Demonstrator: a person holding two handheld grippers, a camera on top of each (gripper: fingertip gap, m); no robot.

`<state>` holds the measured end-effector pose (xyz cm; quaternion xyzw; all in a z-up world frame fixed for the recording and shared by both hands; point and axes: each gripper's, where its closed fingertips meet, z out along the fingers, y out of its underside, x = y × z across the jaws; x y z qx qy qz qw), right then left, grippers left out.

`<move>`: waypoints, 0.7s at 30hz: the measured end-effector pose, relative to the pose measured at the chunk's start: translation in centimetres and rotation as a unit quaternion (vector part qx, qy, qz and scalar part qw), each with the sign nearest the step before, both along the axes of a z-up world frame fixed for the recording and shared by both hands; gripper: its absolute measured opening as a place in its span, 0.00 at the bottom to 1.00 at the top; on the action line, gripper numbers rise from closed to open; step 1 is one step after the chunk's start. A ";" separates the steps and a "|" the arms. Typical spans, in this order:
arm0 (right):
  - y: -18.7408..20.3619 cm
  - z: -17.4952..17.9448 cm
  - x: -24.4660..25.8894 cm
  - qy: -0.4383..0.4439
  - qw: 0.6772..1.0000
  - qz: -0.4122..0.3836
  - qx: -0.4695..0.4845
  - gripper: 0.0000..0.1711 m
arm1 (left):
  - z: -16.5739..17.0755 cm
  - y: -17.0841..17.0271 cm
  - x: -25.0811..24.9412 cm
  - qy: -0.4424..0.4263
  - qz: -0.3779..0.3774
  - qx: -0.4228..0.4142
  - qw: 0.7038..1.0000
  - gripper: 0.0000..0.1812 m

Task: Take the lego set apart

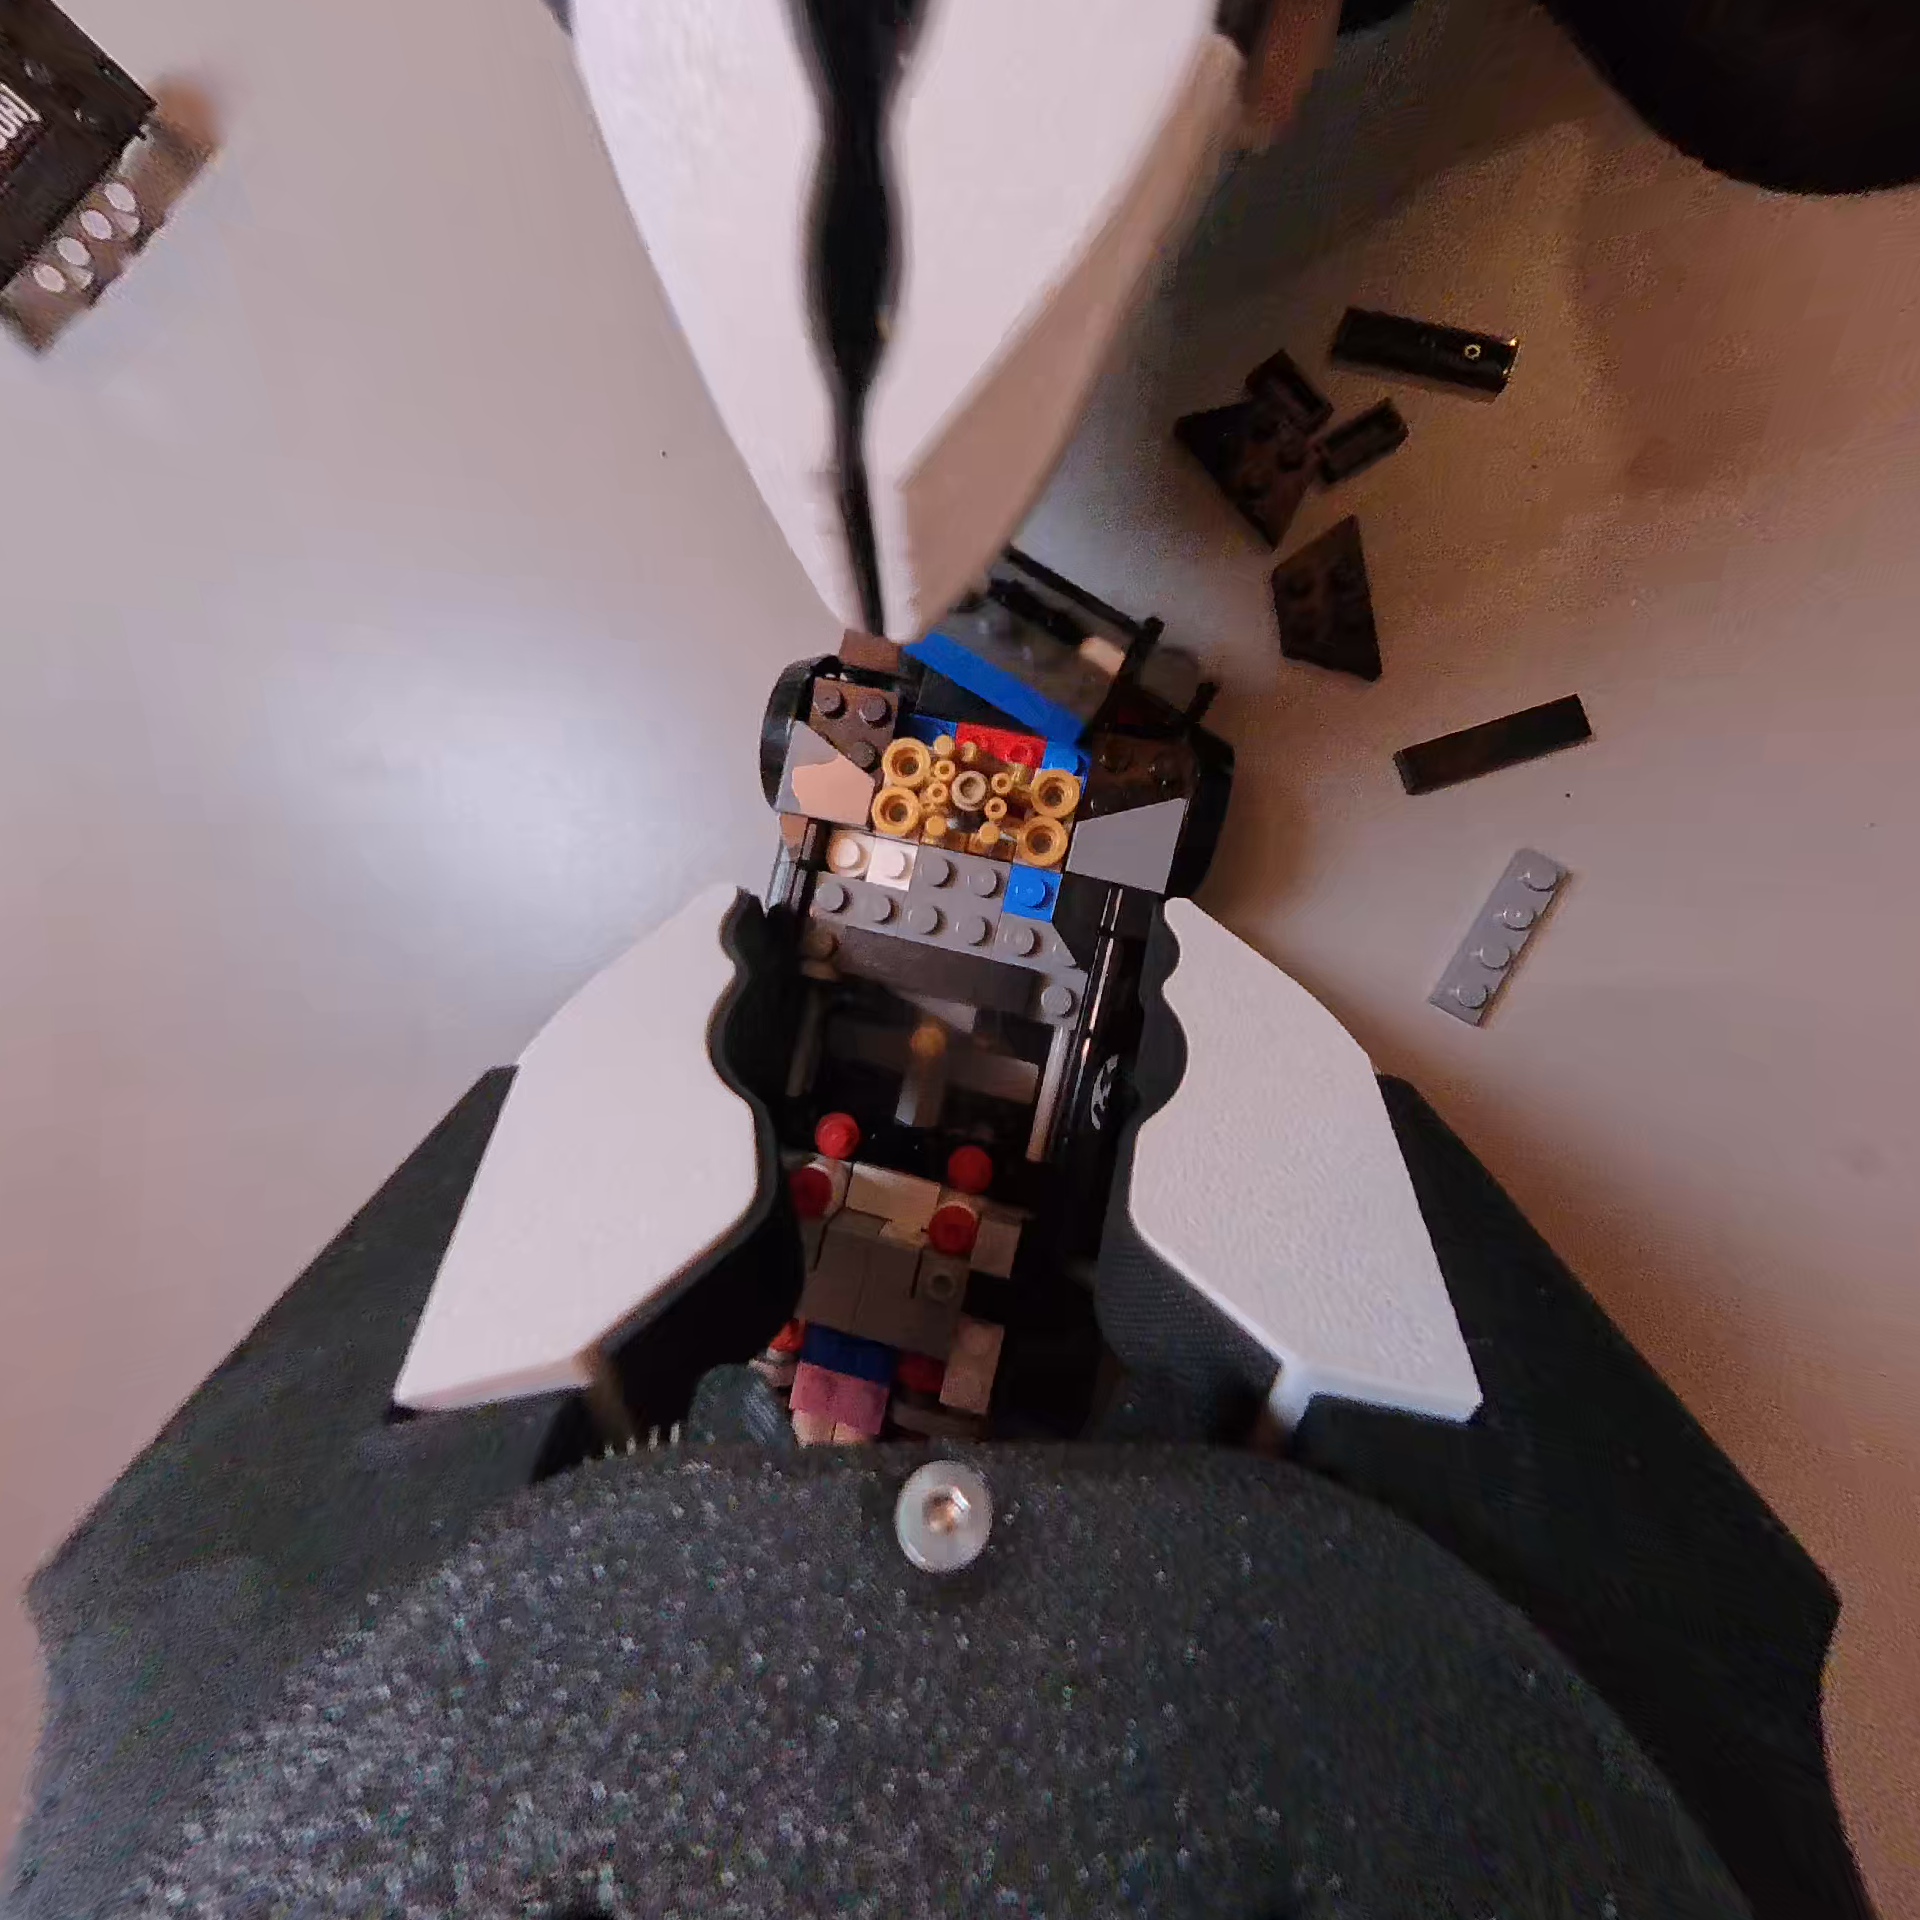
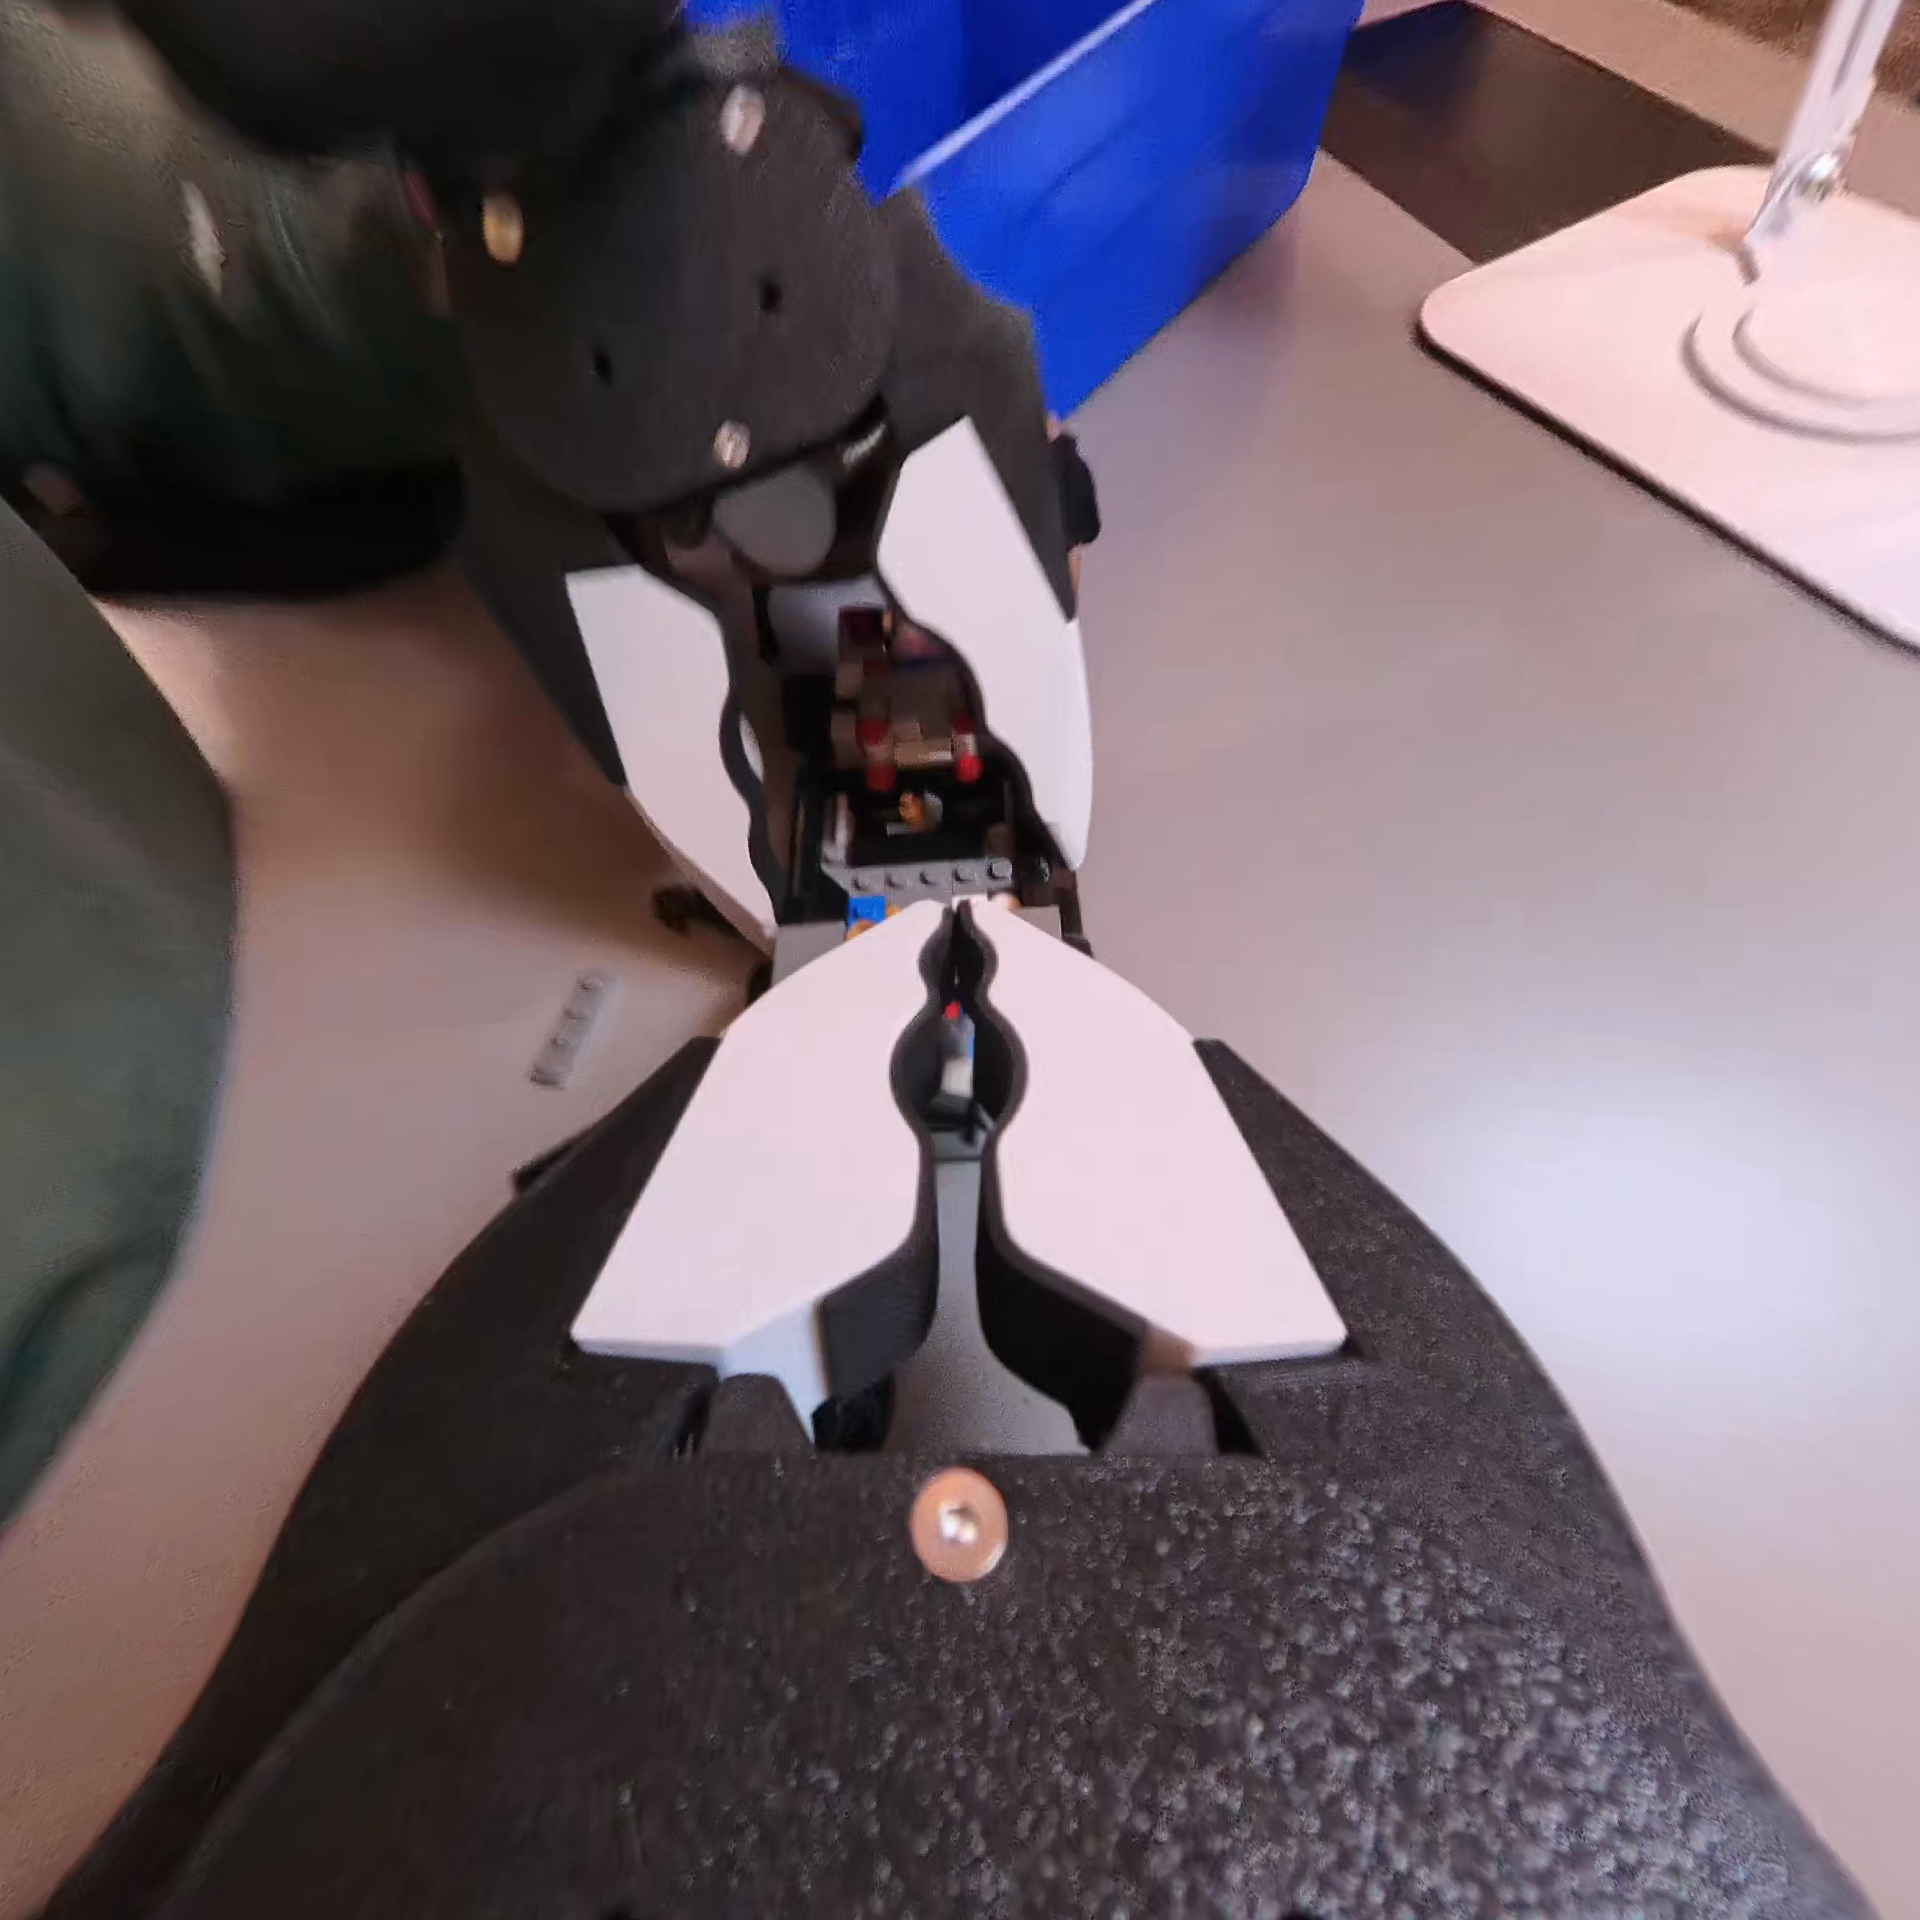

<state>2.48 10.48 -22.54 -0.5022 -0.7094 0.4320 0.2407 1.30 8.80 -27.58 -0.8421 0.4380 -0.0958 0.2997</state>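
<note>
1. Left gripper (image 1: 951, 1023), black with white finger shells, clamps the half-stripped black Lego car (image 1: 966, 935) by its flanks, nose pointing to twelve o'clock; the car sits dead centre of the left wrist view, held over the pale tabletop (image 1: 364, 675).
2. Right gripper (image 1: 868, 623) comes in from twelve o'clock, jaws pinched together on a small brown plate (image 1: 871, 652) at the car's front corner.
3. My read: this is a mid-strip step, one piece being pried off. The next move calls for a steady left hold and a clean upward peel or twist from the right.
4. Count on the car: four big gold round studs (image 1: 1044, 840), and about four red round studs (image 1: 836, 1136) towards six o'clock.
5. Loose on the table at two to three o'clock: one grey four-stud plate (image 1: 1499, 937), one black flat tile (image 1: 1493, 744), one black wedge plate (image 1: 1330, 608), a clump of black pieces (image 1: 1283, 442) too tangled to count, one long black bar (image 1: 1421, 350).
6. Far off in the right wrist view, one blue plastic bin (image 2: 1091, 156) at twelve o'clock.
</note>
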 end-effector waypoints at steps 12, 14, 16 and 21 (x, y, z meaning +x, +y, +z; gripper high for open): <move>2.5 0.0 2.3 0.014 0.997 -0.069 -0.020 0.14 | -0.1 0.0 0.0 0.006 0.000 0.003 1.000 0.39; 3.0 -0.2 3.4 0.001 0.997 -0.072 -0.008 0.15 | -0.1 0.0 0.0 0.006 -0.001 0.004 1.000 0.39; 3.0 -1.1 5.1 -0.027 0.998 -0.057 0.023 0.15 | -0.1 0.0 0.0 0.007 -0.001 0.004 1.000 0.39; 2.2 -3.7 8.1 -0.090 0.992 -0.012 0.085 0.19 | -0.1 -0.1 0.1 -0.001 0.001 -0.003 1.000 0.42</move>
